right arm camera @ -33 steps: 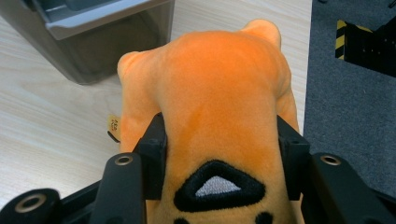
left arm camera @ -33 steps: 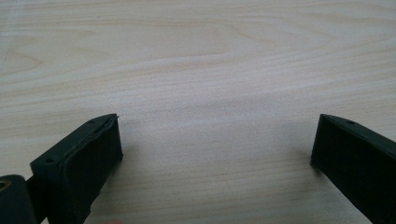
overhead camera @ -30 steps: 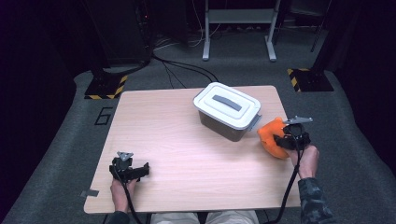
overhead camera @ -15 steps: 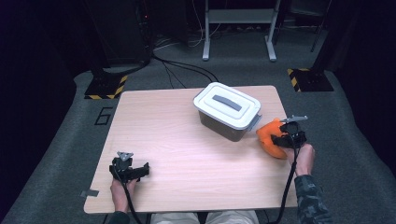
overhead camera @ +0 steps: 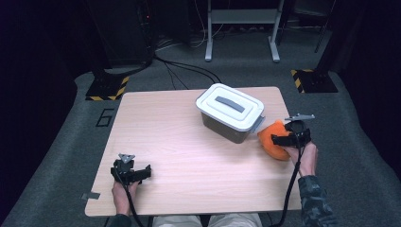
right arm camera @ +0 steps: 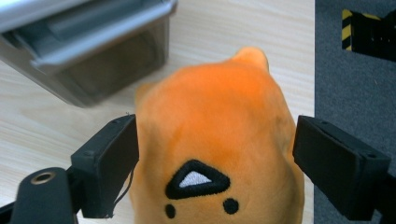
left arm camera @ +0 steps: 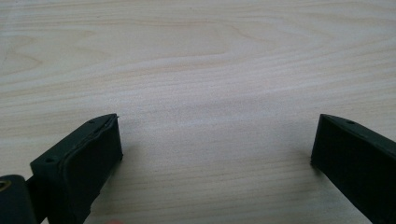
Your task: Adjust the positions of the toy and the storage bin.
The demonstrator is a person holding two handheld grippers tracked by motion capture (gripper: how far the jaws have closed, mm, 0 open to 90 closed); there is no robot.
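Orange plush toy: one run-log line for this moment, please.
right gripper: jaws just opened, astride orange plush toy | toy beside lidded bin, near table edge | left gripper: open, empty

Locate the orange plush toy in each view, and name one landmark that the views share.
High view: orange plush toy at the table's right edge, beside the right gripper.
Right gripper view: toy centre, between open jaws.
Left gripper view: bare wooden table, no toy.
Shared landmark: the lidded grey box.
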